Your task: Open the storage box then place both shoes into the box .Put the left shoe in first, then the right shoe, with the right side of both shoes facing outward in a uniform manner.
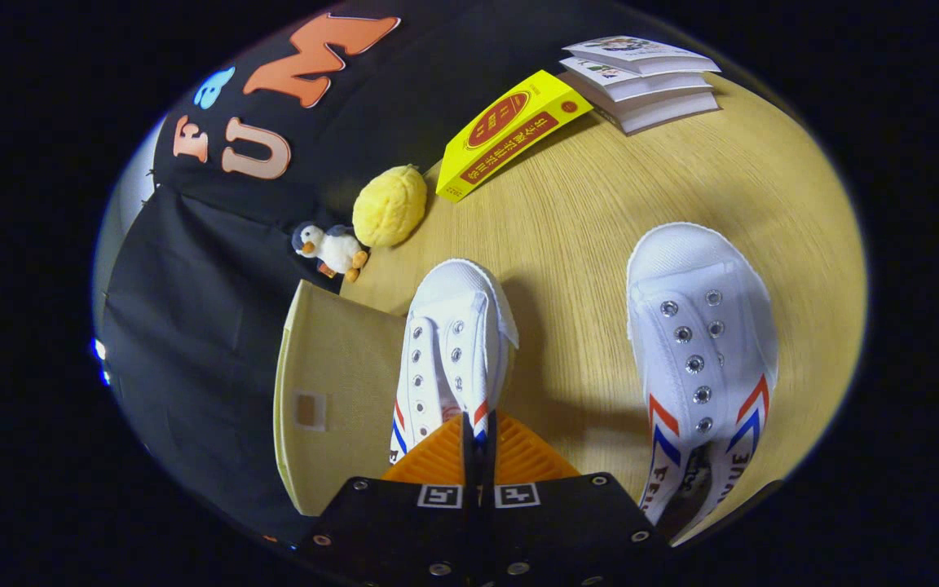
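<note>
To the left of the fingers, the storage box [339, 391] sat on the desk [600, 212], showing a beige fabric panel with a small tab. Whether that panel was a raised lid or a side wall could not be told, and the inside of the box was hidden, so the opening step could not be confirmed.

The gripper [478, 444] had its fingers drawn nearly together, pinching the heel end of one white shoe [453, 350], whose toe pointed away beyond the fingertips, just beside the box panel. By the look of it, this was the first shoe being carried toward the box, not yet inside. The heel and opening of this shoe were covered by the fingers, so whether it was the left shoe was hard to judge.

To the right of the fingers, well apart, the second shoe [702, 359] lay on the desk, untouched, its heel cut off. Both placements appeared still to be done.
</note>
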Tool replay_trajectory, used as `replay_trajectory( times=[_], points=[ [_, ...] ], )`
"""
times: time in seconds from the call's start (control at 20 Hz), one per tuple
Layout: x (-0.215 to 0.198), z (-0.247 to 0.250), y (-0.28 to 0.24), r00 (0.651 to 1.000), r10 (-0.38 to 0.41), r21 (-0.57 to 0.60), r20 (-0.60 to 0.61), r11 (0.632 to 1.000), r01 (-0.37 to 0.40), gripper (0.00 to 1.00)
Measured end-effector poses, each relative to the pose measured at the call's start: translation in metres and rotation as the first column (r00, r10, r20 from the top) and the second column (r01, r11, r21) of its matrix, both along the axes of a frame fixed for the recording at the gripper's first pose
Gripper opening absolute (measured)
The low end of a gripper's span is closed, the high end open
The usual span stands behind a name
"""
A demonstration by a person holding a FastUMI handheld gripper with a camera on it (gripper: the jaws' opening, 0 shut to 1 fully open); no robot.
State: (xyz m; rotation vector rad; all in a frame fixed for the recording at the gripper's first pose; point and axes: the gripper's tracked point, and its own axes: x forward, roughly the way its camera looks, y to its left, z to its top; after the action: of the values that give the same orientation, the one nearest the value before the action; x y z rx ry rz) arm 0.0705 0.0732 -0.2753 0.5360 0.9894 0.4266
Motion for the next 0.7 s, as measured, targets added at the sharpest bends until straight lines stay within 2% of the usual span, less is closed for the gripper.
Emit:
replay_trajectory(
  times=[0.1,0.4,0.55,0.7],
  points=[
    [0.002,0.018,-0.003,1.000,-0.010,-0.025,0.028,1.000,0.010,0.00],
    [0.000,0.108,0.026,0.989,-0.078,0.011,0.129,0.997,0.077,0.00],
    [-0.007,0.145,0.066,0.980,-0.103,0.041,0.173,0.994,0.097,0.00],
    [-0.019,0.155,0.119,0.980,-0.090,0.073,0.178,0.994,0.078,0.00]
  ],
)
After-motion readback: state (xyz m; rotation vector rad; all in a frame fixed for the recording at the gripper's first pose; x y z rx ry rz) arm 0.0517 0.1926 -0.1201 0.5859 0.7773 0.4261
